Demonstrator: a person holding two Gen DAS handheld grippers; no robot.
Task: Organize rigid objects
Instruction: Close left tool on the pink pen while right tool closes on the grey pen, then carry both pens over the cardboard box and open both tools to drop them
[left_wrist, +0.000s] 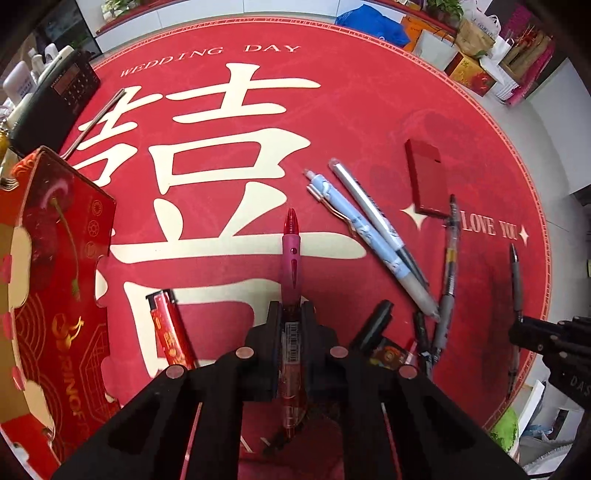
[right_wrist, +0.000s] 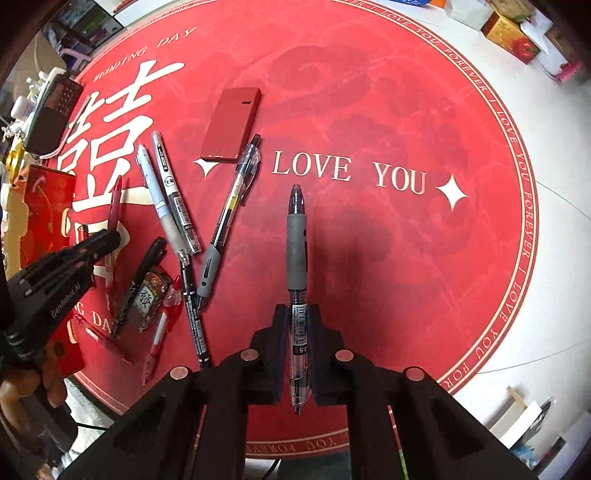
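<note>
A home floor: round wedding rug (left_wrist: 369, 110), gift boxes (left_wrist: 472, 66) alongside.

The right gripper (right_wrist: 296, 314) clamps a grey-grip gel pen (right_wrist: 296, 254) above the round red mat (right_wrist: 369, 110). More pens (right_wrist: 173, 199) and a red box (right_wrist: 231, 125) lie to its left.

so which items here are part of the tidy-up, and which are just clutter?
In the job:
- red pen, shut in left tongs
- grey-grip pen, shut in right tongs
- loose pens on the mat
- red box

Lying about:
- desk phone
- gift bags
- red card case, role unclear
</note>
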